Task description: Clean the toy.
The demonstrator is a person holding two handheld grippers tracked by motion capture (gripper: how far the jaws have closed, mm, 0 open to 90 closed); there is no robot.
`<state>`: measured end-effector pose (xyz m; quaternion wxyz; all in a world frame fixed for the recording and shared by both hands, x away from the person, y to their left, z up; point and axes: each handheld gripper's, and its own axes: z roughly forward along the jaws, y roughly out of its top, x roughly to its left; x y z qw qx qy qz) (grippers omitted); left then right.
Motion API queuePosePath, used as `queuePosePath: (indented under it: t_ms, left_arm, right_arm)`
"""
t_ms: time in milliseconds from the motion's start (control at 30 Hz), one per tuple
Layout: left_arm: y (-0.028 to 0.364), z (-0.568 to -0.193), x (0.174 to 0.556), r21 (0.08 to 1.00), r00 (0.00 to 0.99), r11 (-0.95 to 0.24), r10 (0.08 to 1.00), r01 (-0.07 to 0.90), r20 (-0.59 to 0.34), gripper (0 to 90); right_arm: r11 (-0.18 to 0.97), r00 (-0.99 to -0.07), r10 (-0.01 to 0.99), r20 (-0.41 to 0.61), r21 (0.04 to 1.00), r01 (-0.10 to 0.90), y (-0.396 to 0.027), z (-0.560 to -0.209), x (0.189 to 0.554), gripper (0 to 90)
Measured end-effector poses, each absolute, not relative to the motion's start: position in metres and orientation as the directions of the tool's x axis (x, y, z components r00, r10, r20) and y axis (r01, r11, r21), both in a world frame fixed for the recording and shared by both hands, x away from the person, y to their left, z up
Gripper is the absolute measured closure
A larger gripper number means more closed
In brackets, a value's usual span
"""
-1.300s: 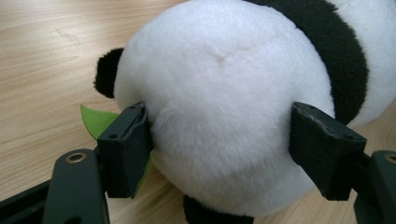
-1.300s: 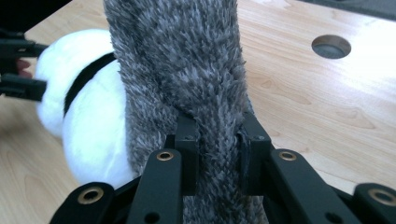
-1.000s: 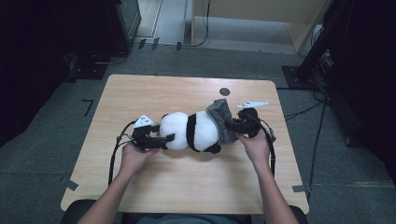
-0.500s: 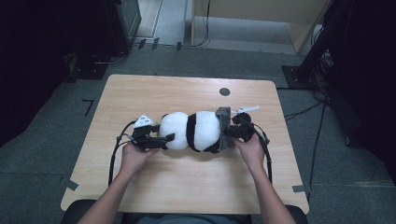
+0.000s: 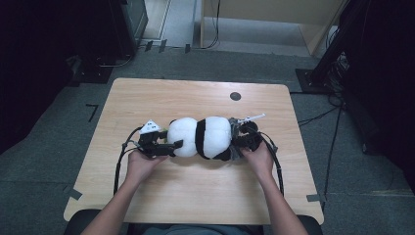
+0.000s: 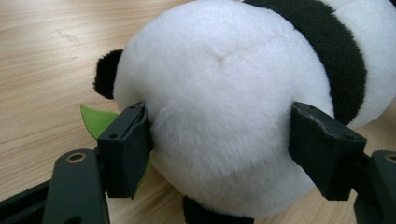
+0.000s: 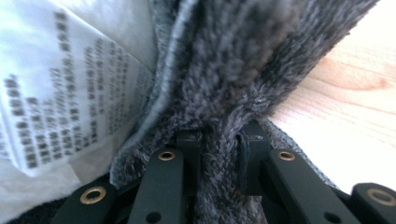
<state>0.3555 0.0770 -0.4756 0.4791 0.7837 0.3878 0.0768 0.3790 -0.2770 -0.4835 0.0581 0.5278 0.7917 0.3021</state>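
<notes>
On the left, the left gripper (image 5: 161, 145) had its jaws spread wide around the white head of the plush panda (image 5: 205, 138), both pads pressing into the fur, a green felt leaf (image 6: 95, 119) poking out beside one pad. The panda lay on its side mid-surface (image 5: 195, 98). On the right, the right gripper (image 5: 244, 139) pinched a fold of grey knitted cloth (image 7: 233, 93) tight between narrow jaws, a printed care label (image 7: 60, 79) alongside.
</notes>
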Motion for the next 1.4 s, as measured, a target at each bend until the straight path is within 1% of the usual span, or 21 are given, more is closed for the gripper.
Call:
queuePosePath:
  t_ms: [100, 200, 333, 467, 567, 900, 1000, 1167, 1333, 1400]
  left_arm:
    - [0.077, -0.476, 0.355, 0.810, 0.688, -0.243, 0.681, 0.534, -0.249, 25.2]
    - [0.077, -0.475, 0.355, 0.809, 0.688, -0.244, 0.681, 0.534, -0.249, 25.2]
    - [0.077, -0.475, 0.355, 0.809, 0.688, -0.245, 0.682, 0.534, -0.248, 25.2]
    - [0.077, -0.475, 0.355, 0.810, 0.689, -0.246, 0.682, 0.532, -0.246, 25.2]
    - [0.076, -0.475, 0.356, 0.810, 0.688, -0.244, 0.682, 0.533, -0.247, 25.2]
    - [0.076, -0.475, 0.355, 0.811, 0.687, -0.243, 0.684, 0.533, -0.247, 25.2]
    - [0.076, -0.475, 0.355, 0.811, 0.687, -0.242, 0.684, 0.533, -0.247, 25.2]
    - [0.076, -0.476, 0.356, 0.811, 0.688, -0.243, 0.683, 0.532, -0.246, 25.2]
    - [0.076, -0.476, 0.357, 0.812, 0.684, -0.235, 0.684, 0.535, -0.253, 25.2]
    - [0.075, -0.476, 0.357, 0.812, 0.683, -0.233, 0.684, 0.535, -0.254, 25.2]
  right_arm:
    - [0.280, -0.444, 0.874, 0.199, 0.541, 0.793, -0.280, -0.477, 0.377, 75.6]
    - [0.271, -0.434, 0.881, 0.187, 0.552, 0.789, -0.288, -0.470, 0.374, 75.7]
    - [0.225, -0.412, 0.889, 0.201, 0.592, 0.774, -0.301, -0.459, 0.370, 75.7]
    - [0.191, -0.409, 0.888, 0.211, 0.640, 0.745, -0.311, -0.438, 0.363, 75.7]
    - [0.179, -0.423, 0.882, 0.210, 0.679, 0.712, -0.315, -0.423, 0.357, 75.6]
    - [0.169, -0.474, 0.852, 0.223, 0.739, 0.652, -0.309, -0.385, 0.345, 75.7]
    - [0.187, -0.491, 0.842, 0.221, 0.735, 0.652, -0.300, -0.387, 0.347, 75.7]
    - [0.217, -0.500, 0.837, 0.223, 0.703, 0.677, -0.286, -0.405, 0.357, 75.9]
    - [0.207, -0.485, 0.844, 0.231, 0.694, 0.690, -0.284, -0.413, 0.365, 75.9]
    - [0.189, -0.476, 0.843, 0.250, 0.691, 0.698, -0.286, -0.418, 0.367, 75.9]
